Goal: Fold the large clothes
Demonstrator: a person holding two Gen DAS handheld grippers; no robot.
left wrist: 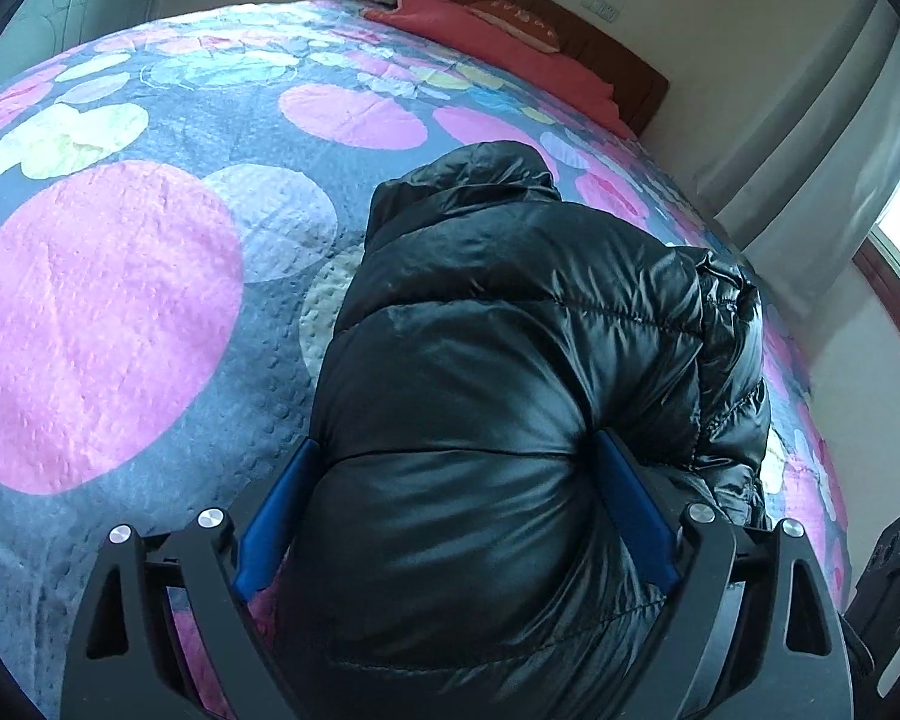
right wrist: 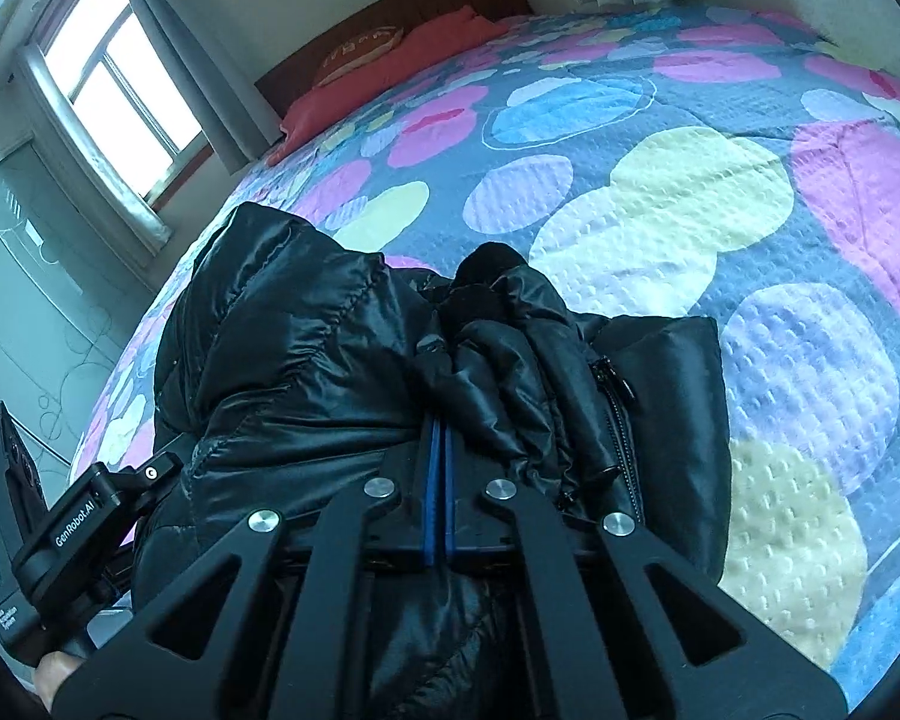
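Note:
A black shiny puffer jacket [left wrist: 510, 324] lies folded on the bed near its edge; it also shows in the right wrist view [right wrist: 306, 360]. My left gripper [left wrist: 456, 468] has its blue pads wide apart around a thick bulge of the jacket, pressing it on both sides. My right gripper [right wrist: 440, 438] has its blue pads closed together on a bunched fold of the jacket beside the zipper [right wrist: 615, 414]. The other gripper's body [right wrist: 84, 522] shows at the lower left of the right wrist view.
The bed is covered by a quilt [left wrist: 120, 312] with pink, blue and yellow circles. A red pillow [left wrist: 498, 42] lies by the brown headboard [left wrist: 570, 24]. Curtains [left wrist: 810, 138] and a window [right wrist: 114, 72] are beyond the bed's side.

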